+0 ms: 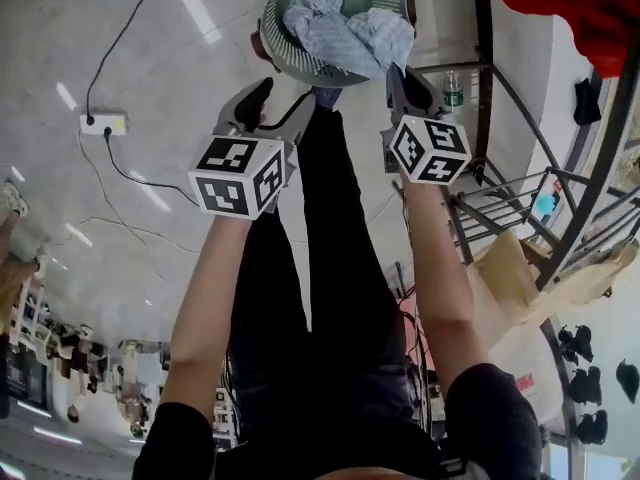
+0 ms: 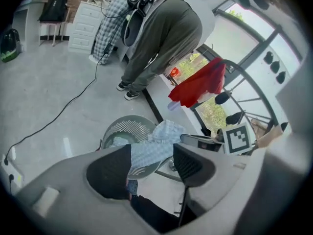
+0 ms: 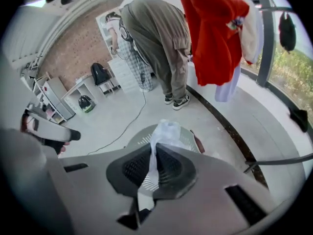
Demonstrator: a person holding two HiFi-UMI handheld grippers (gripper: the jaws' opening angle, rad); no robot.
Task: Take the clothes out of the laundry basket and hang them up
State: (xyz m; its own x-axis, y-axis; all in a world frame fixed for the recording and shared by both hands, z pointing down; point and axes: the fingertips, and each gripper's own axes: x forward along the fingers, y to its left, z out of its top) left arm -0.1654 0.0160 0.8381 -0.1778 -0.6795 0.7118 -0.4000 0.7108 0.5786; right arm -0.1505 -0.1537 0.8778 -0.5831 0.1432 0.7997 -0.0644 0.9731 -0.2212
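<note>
A round grey laundry basket [image 1: 272,48] [image 2: 120,129] [image 3: 141,140] stands on the floor below me. A light blue checked garment [image 1: 345,33] [image 2: 157,148] [image 3: 165,130] rises out of it. My right gripper [image 1: 396,76] [image 3: 155,166] is shut on a fold of that garment, and the cloth runs down from its pads into the basket. To the left of it, my left gripper [image 1: 280,110] [image 2: 151,163] stands open with its jaws wide apart. The hanging cloth shows in the gap beyond them. The pads do not press on it.
A red garment [image 1: 580,8] [image 2: 200,84] [image 3: 212,33] hangs on the metal drying rack [image 1: 520,198] at the right. Beyond the basket a person in grey trousers [image 2: 166,33] [image 3: 156,33] bends over. On the floor at the left lie a power strip [image 1: 105,123] and its cable [image 1: 125,173]. A water bottle [image 1: 453,90] stands by the rack.
</note>
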